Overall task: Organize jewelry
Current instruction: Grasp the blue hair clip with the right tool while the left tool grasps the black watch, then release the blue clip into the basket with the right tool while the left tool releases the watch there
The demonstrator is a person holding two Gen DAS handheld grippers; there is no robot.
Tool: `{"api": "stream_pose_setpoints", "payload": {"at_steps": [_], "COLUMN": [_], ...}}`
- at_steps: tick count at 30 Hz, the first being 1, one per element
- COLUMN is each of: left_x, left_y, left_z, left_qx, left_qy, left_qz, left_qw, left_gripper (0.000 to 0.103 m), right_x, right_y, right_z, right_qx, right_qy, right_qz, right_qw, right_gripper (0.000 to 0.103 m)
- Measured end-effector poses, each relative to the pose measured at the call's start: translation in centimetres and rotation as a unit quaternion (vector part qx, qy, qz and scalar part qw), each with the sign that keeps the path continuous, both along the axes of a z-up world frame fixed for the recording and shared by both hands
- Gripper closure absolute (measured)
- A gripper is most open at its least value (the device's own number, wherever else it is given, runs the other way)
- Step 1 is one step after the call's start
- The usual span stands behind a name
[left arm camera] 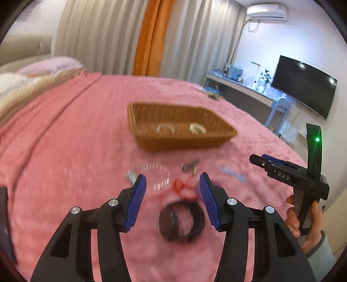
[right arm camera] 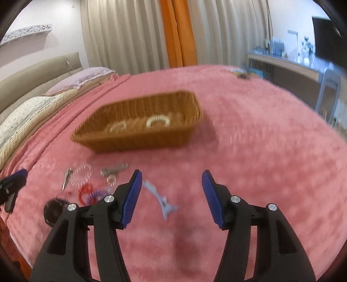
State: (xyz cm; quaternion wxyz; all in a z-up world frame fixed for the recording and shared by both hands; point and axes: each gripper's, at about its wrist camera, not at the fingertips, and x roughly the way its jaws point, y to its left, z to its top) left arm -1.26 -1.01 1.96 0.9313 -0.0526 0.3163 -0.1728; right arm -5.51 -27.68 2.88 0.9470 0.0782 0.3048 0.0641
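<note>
A pink bedspread (left arm camera: 76,134) covers the bed and carries everything. Far of centre on it sits a brown wicker basket (left arm camera: 180,138), with two pale bracelets (left arm camera: 166,128) lying on its floor. On the near side of the basket the loose jewelry is scattered: a black ring-shaped hair tie (left arm camera: 182,221), a clear beaded bracelet (left arm camera: 156,176), a red cord (left arm camera: 182,188), a pale blue hair clip (left arm camera: 233,173) and a small metal piece (left arm camera: 189,166), all blurred.

The only readable writing is "DAS" in white letters on the body of the right tongs (left arm camera: 263,161), seen only from the left wrist view, which also shows a green light on its upright fin and the person's right hand (left arm camera: 303,223) wrapped round the handle at the right edge. That view also shows a dark television (left arm camera: 303,86) and an air conditioner (left arm camera: 267,12) on the far right wall. The right wrist view alone shows the padded headboard (right arm camera: 39,69) and pillows (right arm camera: 28,108) at far left.

The left tongs (left arm camera: 172,181) hang spread wide above the hair tie, holding nothing, blue pads (left arm camera: 138,195) facing inward. The right tongs (right arm camera: 171,176) are likewise spread and empty, with the blue clip (right arm camera: 160,198) lying on the bedspread between the fingers, nearer the left one.
</note>
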Motion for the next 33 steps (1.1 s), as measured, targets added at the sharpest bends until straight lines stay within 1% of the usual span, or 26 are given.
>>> {"api": "stream_pose_setpoints", "payload": {"at_steps": [1,4,6,9,12,13,15,17,18,19,24,26,29,33], "left_x": [-0.1,-0.7,-0.9,-0.7,-0.2,-0.2,-0.1,0.1,0.0,0.1,0.0,-0.1,0.0,0.4], "left_y": [0.1,0.1,0.0,-0.1,-0.1,-0.2,-0.2,-0.2,-0.3,-0.3,-0.4,-0.4,-0.4,-0.5], "left_z": [-0.7,-2.3,-3.2,-4.2,-5.0,-5.3,-5.8,-6.1,-6.2,-6.4,-6.3,-6.3,-6.4,-6.5], "left_qx": [-0.003,-0.003,-0.002,0.008,0.01,0.01,0.009,0.007,0.006,0.006,0.004,0.003,0.003,0.003], "left_qy": [0.008,0.021,0.031,0.048,0.063,0.067,0.077,0.081,0.083,0.086,0.088,0.088,0.089,0.097], "left_qz": [0.001,-0.001,-0.004,0.0,0.007,0.009,0.013,0.014,0.014,0.013,0.013,0.014,0.016,0.024], "left_qw": [1.0,0.9998,0.9995,0.9988,0.998,0.9977,0.9969,0.9966,0.9964,0.9962,0.996,0.996,0.9959,0.995], "left_gripper": [0.053,0.053,0.053,0.053,0.053,0.053,0.054,0.055,0.055,0.055,0.055,0.055,0.055,0.055], "right_x": [0.2,0.7,1.1,2.3,3.1,3.4,3.5,3.0,2.7,2.3,0.8,0.6,1.4,2.7], "right_y": [0.3,1.3,2.0,2.7,2.9,3.1,3.3,3.9,4.2,4.5,5.7,5.8,5.3,5.5], "right_z": [-0.5,-0.8,-1.5,-2.5,-3.3,-3.6,-3.8,-3.6,-3.6,-3.5,-3.3,-3.0,-2.8,-3.4], "right_qx": [-0.009,-0.027,-0.044,-0.061,-0.065,-0.066,-0.067,-0.075,-0.077,-0.076,-0.058,-0.058,-0.054,-0.053], "right_qy": [0.01,0.016,0.025,0.052,0.072,0.083,0.092,0.093,0.093,0.094,0.106,0.102,0.106,0.12], "right_qz": [-0.002,0.013,0.015,0.019,0.026,0.031,0.044,0.052,0.058,0.064,0.09,0.084,0.071,0.065], "right_qw": [1.0,0.999,0.999,0.997,0.995,0.994,0.993,0.991,0.991,0.991,0.989,0.99,0.99,0.989], "right_gripper": [0.049,0.049,0.049,0.049,0.049,0.054,0.069,0.075,0.082,0.083,0.083,0.083,0.083,0.083]}}
